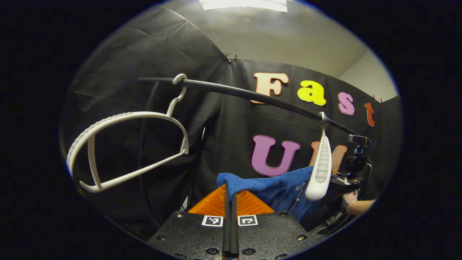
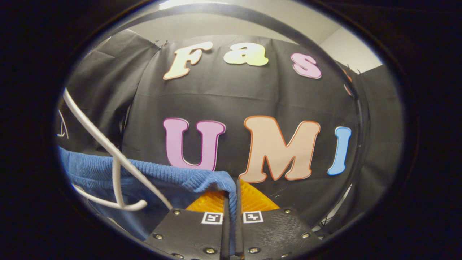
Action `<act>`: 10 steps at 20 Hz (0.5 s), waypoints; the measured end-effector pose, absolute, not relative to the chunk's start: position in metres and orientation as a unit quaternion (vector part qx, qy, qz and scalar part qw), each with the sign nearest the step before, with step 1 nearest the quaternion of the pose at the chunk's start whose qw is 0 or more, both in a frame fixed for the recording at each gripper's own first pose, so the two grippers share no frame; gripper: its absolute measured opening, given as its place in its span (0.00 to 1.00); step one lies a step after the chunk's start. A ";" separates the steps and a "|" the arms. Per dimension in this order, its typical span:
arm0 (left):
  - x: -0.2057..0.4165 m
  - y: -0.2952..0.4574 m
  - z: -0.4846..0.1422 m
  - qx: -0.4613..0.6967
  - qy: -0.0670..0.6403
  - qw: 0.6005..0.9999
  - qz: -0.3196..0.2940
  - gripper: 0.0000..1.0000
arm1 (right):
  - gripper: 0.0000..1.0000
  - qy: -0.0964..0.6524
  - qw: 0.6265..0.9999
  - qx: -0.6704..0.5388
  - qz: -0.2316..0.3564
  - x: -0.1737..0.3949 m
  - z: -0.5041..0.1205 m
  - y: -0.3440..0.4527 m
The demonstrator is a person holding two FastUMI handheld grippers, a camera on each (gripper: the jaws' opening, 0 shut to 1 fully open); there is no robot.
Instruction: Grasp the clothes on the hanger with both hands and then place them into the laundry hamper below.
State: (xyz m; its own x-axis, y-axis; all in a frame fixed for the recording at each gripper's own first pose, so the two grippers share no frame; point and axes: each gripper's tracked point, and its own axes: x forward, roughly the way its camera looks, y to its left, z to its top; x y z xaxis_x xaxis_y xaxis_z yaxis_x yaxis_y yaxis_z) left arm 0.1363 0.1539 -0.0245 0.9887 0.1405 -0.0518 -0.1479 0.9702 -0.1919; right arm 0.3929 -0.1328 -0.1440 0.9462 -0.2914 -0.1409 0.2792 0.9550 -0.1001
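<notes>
no readable text, small black-and-white square marker tags [image 1: 212, 220] on left gripper body, likewise [image 2: 212, 217] on right gripper body

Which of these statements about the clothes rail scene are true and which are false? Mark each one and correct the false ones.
1. The left hand-held gripper is shut on the blue garment. True.
2. The garment is red. False: it is blue knitted cloth.
3. Two white hangers hang on the black rail. True: one hanger near its end, another hanger farther along.
4. The right hand-held gripper is wide open and holds nothing. False: its fingers are closed on an edge of the blue garment.
5. The near hanger in the left gripper view has the garment draped over it. False: it is bare.
</notes>
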 end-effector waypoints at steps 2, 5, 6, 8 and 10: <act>0.137 0.154 -0.034 -0.099 0.031 0.992 0.076 0.00 | 0.06 0.091 0.985 -0.029 -0.145 0.387 -0.160 -0.134; 0.134 0.152 -0.051 -0.102 0.054 0.990 0.079 0.00 | 0.06 0.120 0.982 -0.024 -0.142 0.379 -0.189 -0.136; 0.133 0.151 -0.057 -0.101 0.062 0.990 0.080 0.00 | 0.06 0.129 0.981 -0.025 -0.142 0.373 -0.198 -0.138; 0.130 0.150 -0.067 -0.095 0.075 0.989 0.084 0.01 | 0.07 0.143 0.979 -0.023 -0.142 0.360 -0.214 -0.140; 0.124 0.148 -0.076 -0.093 0.087 0.988 0.086 0.01 | 0.07 0.155 0.977 -0.024 -0.143 0.347 -0.225 -0.144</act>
State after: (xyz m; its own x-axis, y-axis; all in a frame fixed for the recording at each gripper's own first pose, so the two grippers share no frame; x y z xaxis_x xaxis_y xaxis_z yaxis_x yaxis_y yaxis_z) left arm 0.1242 0.1477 -0.0761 0.9699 0.1548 -0.1881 -0.1871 0.9678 -0.1685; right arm 0.3466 -0.1444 -0.2249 0.9110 -0.2872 -0.2960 0.2725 0.9579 -0.0909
